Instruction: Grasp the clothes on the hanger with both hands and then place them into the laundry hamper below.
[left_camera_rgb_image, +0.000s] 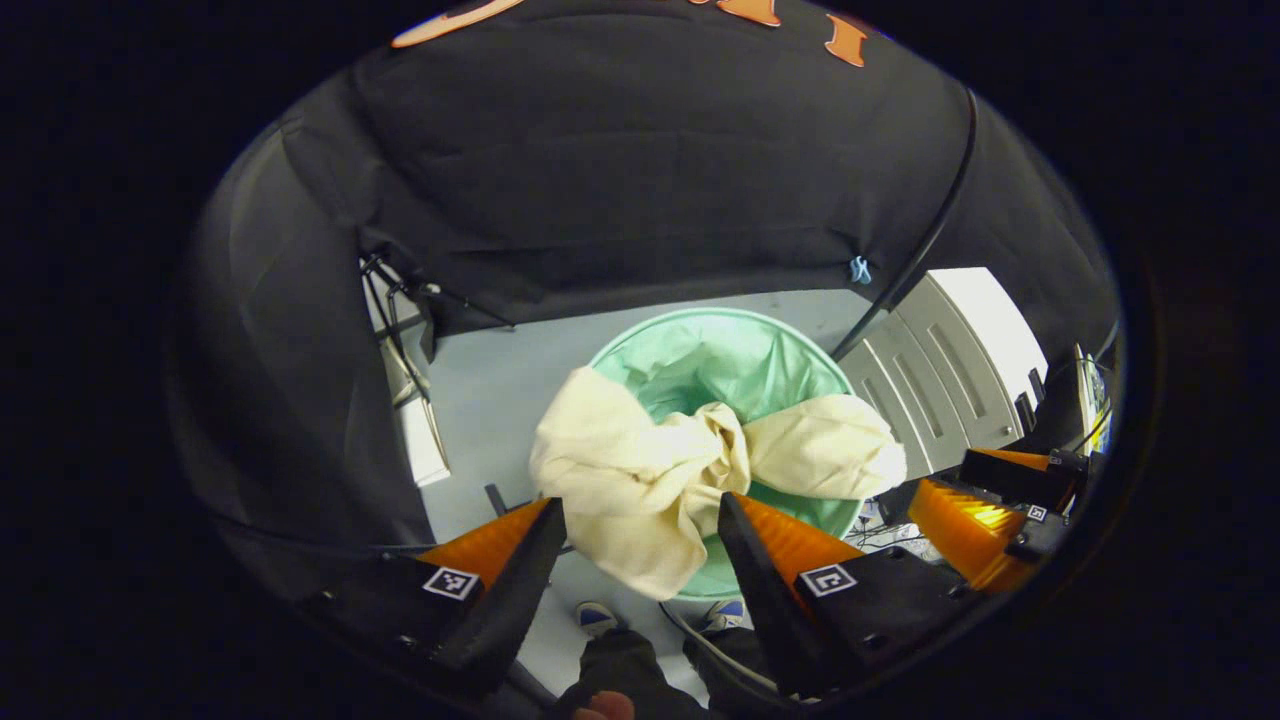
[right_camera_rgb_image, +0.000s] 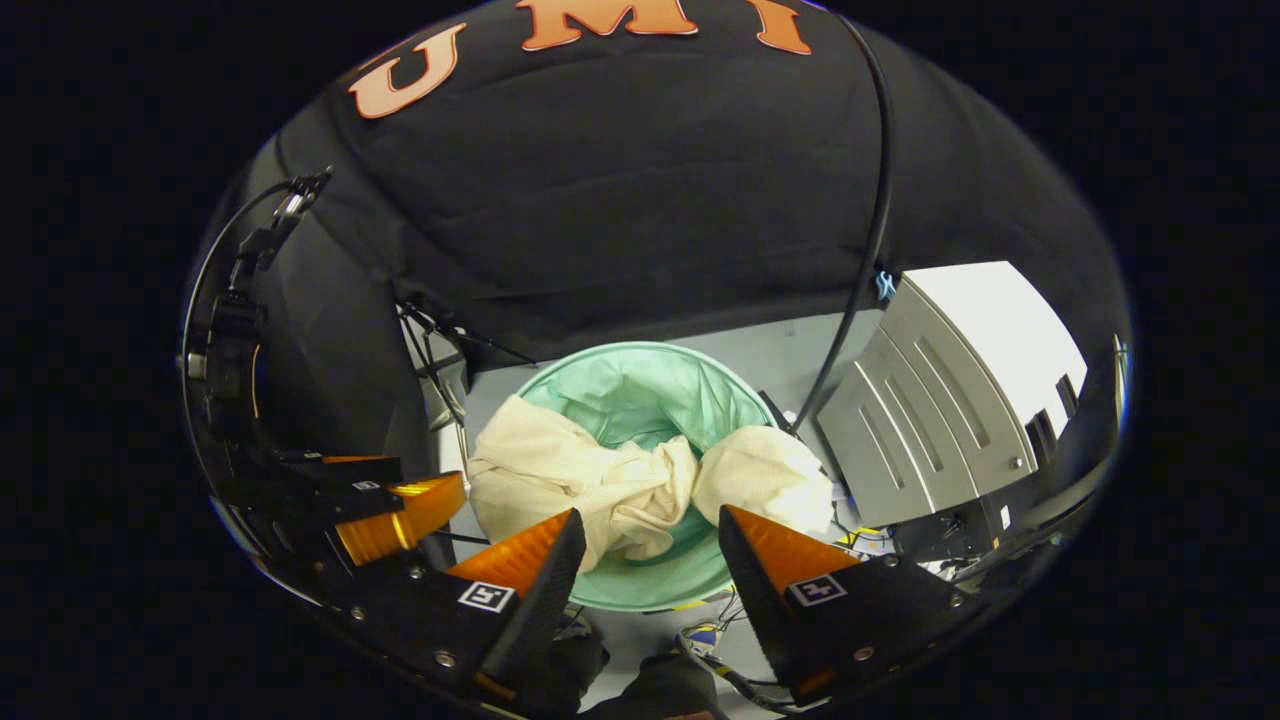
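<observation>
Seemingly released, a cream garment (left_camera_rgb_image: 690, 470) is seen draped across the rim of the green laundry hamper (left_camera_rgb_image: 720, 345) at the centre of the left gripper view, one end spilling over the near left edge, the other over the right. At lower left and lower centre the left gripper (left_camera_rgb_image: 640, 525) is held with fingers spread wide and nothing between them; at lower right the right gripper (left_camera_rgb_image: 985, 505) is seen beside it, and its own view shows the jaws likewise parted and empty. A slide to the floor is judged the risk, since much cloth hangs outside the rim.
</observation>
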